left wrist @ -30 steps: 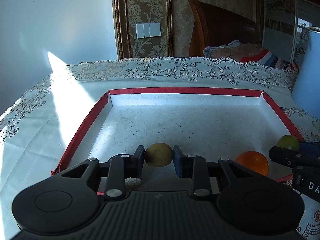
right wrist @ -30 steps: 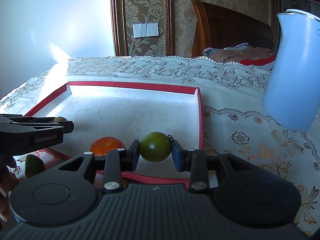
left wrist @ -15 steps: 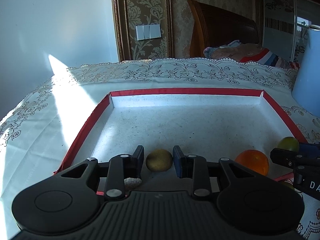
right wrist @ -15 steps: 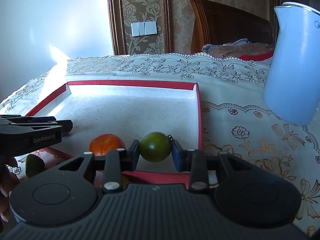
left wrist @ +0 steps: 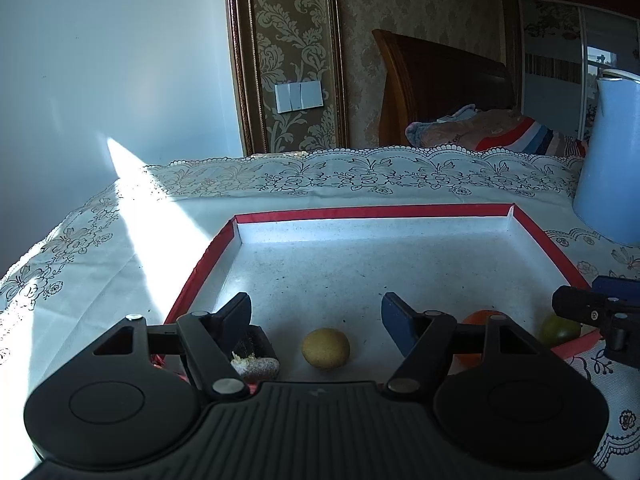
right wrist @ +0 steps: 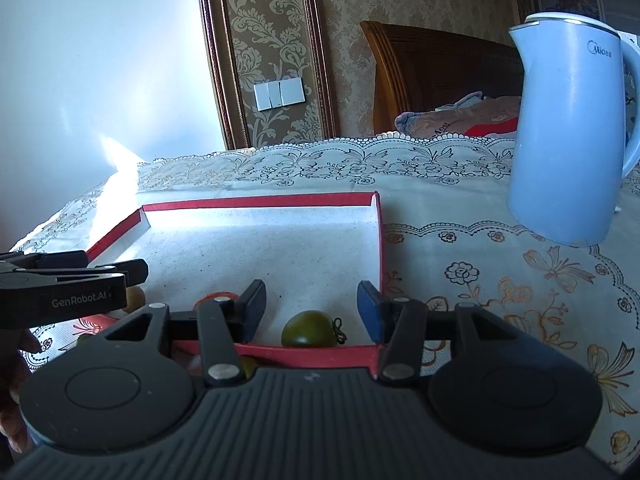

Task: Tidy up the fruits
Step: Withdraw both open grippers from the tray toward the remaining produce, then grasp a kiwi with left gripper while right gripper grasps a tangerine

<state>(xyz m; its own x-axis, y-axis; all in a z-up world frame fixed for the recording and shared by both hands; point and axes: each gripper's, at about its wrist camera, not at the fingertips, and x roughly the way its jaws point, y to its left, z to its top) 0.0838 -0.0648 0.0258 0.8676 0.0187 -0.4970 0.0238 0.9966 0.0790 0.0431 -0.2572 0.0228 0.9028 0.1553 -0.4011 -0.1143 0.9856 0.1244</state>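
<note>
Release is the step in hand: both grippers have just been opening, and each fruit now lies loose on the floor of the red-edged tray (left wrist: 536, 236), touching neither pad. The left gripper (left wrist: 316, 312) stands spread around the yellow fruit (left wrist: 325, 348); the right gripper (right wrist: 311, 305) stands apart around the green tomato (right wrist: 308, 329), just inside the tray's near rim. Best to draw both straight back, jaws held wide, so nothing rolls. An orange fruit (left wrist: 476, 316) also lies in the tray, between those two.

Yellow fruit (left wrist: 325, 348), green tomato (right wrist: 308, 329) in tray (left wrist: 372, 213)
</note>
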